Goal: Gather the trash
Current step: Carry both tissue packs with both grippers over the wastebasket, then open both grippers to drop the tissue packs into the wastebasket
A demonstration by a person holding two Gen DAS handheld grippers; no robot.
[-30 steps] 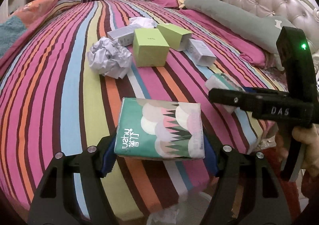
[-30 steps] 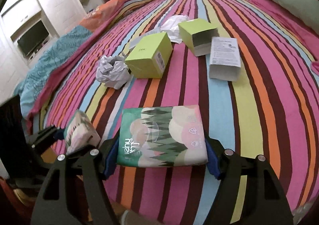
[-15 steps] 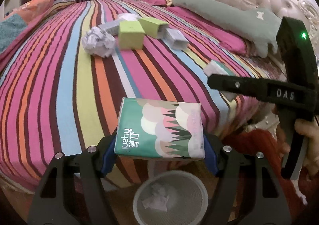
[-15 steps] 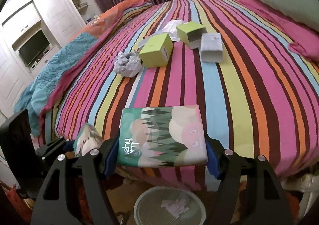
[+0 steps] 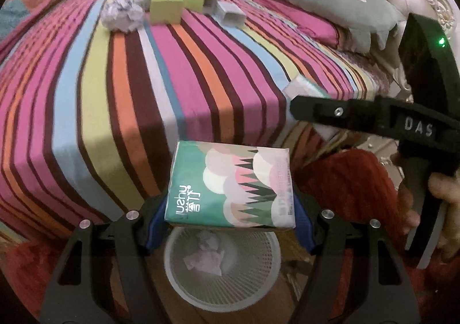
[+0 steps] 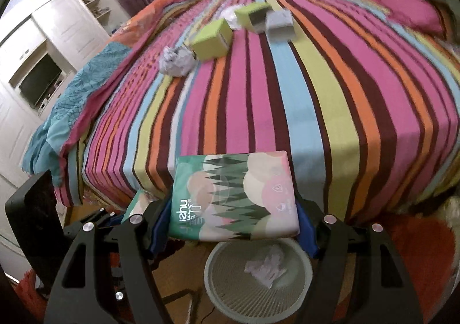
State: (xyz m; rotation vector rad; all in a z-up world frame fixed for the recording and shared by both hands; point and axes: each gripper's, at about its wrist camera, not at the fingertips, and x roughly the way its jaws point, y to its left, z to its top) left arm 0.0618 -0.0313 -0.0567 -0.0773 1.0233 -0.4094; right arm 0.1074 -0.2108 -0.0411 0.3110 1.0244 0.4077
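Left wrist view showed the left gripper (image 5: 230, 226) clamping a tissue pack (image 5: 231, 187), long axis crosswise, directly above the white wastebasket (image 5: 221, 292) off the bed's foot edge.

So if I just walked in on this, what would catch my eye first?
Probably the green tissue pack clamped in the left gripper, with a matching pack in the right gripper, both above a white mesh bin on the floor. Behind them, the loudly striped bed has green boxes and a crumpled paper ball on it.
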